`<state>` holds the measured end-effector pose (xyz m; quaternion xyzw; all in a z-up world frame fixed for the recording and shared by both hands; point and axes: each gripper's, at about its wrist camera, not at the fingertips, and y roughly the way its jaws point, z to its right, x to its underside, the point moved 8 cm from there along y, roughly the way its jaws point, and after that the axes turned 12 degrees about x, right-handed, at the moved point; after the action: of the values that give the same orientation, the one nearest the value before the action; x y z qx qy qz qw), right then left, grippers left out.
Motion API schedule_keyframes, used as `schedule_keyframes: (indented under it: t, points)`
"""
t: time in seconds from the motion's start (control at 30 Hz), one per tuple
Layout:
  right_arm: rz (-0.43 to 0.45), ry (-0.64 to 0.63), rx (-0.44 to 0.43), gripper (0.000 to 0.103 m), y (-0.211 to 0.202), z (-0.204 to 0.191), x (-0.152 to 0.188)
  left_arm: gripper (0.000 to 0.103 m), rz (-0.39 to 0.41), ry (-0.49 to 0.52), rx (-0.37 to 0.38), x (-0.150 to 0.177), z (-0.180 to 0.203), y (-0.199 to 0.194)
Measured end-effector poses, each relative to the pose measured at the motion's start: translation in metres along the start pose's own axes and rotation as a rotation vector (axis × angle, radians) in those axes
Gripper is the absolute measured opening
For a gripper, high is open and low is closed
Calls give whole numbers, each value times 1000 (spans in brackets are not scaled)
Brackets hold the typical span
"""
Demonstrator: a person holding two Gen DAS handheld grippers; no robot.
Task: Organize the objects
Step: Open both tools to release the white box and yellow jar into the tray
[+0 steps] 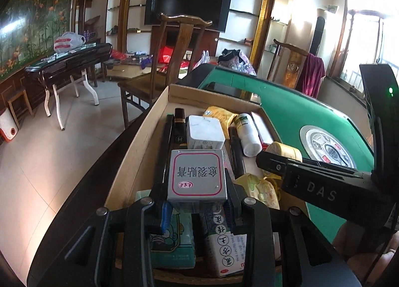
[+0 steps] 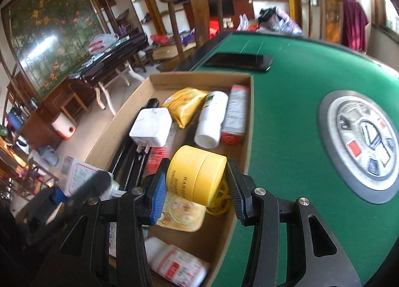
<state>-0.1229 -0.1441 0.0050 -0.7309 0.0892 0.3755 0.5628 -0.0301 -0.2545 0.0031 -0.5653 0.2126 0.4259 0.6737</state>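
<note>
Hovering over the shallow brown cardboard box [image 2: 245, 122], both claws carry something. Left claw [image 1: 197, 202] is clamped on a small grey rectangular carton w/ a red-framed label [image 1: 197, 177], held above the near end of the box. Right claw [image 2: 197, 187] is clamped on a round yellow plastic jar [image 2: 197, 174], pads on both sides, jar above the box's right half, near the right wall.

Box sits at the left edge of the green felt bench [image 2: 286, 112]; its left wall runs close along the bench's dark rim, floor beyond. Inside: white square charger plug [image 2: 152, 126], yellow foil packet [image 2: 184, 105], white cylindrical bottle [image 2: 212, 120] lying flat, red-and-white long carton [image 2: 235, 115] against the right wall, black slim bars along the left wall, approx. two or three, too blurred to count. Bare cardboard shows betw. the jar and the near red-and-white pouch [image 2: 179, 264].

Right of the box the felt is open up to the round silver centre panel [image 2: 361, 142]. A black flat phone [image 2: 239, 61] lies beyond the box's far wall.
</note>
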Motion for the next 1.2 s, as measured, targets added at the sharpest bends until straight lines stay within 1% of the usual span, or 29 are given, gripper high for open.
schedule_keyframes:
  t: [0.13,0.17,0.2,0.23,0.27,0.3,0.33,0.37,0.47,0.5,0.57,0.63,0.7,0.77,0.8,0.83,0.9,0.93,1.03,1.1,1.2]
  points:
    - [-48,-8,-12,45,12,-7,-3,34,-3,-19,6,2,-4,3]
    - [-48,-7,-15,46,13,-8,-3,37,-6,-23,9,2,-4,4]
    - [-42,-10,-19,46,12,-9,-4,45,-9,-26,10,3,-5,4]
    - [-32,-20,-17,47,11,-10,-5,51,-12,-29,7,4,-5,4]
    - [-20,-34,1,49,9,-10,-6,63,-11,-32,3,4,-5,4]
    - [-10,-42,14,57,8,-10,-8,69,-4,-32,-4,4,-5,3]
    - [10,-49,14,63,4,-10,-10,69,13,-29,-7,3,-4,0]
    - [27,-49,10,64,0,-10,-11,69,25,-27,-9,2,-4,-2]
    - [72,-48,25,65,-16,-5,-16,77,47,-26,-19,-2,-4,-9]
    - [84,-44,22,65,-21,-3,-17,78,65,-23,-24,-4,-3,-13]
    - [114,-29,20,65,-34,4,-15,80,98,-8,-56,-8,-1,-21]
    - [145,-13,43,65,-45,13,-9,82,126,12,-71,-11,2,-32]
    - [178,0,68,65,-56,24,0,85,117,24,-78,-10,3,-40]
    - [203,3,90,65,-65,31,9,86,84,47,-65,-10,6,-46]
    - [219,4,97,65,-72,34,14,86,82,60,-78,-10,6,-51]
    - [238,7,104,65,-78,37,18,86,103,76,-101,-9,7,-60]
    - [272,5,112,65,-90,41,25,91,133,102,-140,-10,10,-72]
    - [296,-5,117,67,-97,41,29,91,150,124,-165,-9,12,-81]
    - [373,-53,158,77,-118,37,42,91,187,154,-146,-5,20,-100]
    - [400,-95,175,77,-127,32,51,92,211,160,-167,-1,21,-110]
    - [459,-160,220,77,-143,21,61,92,232,205,-205,3,24,-117]
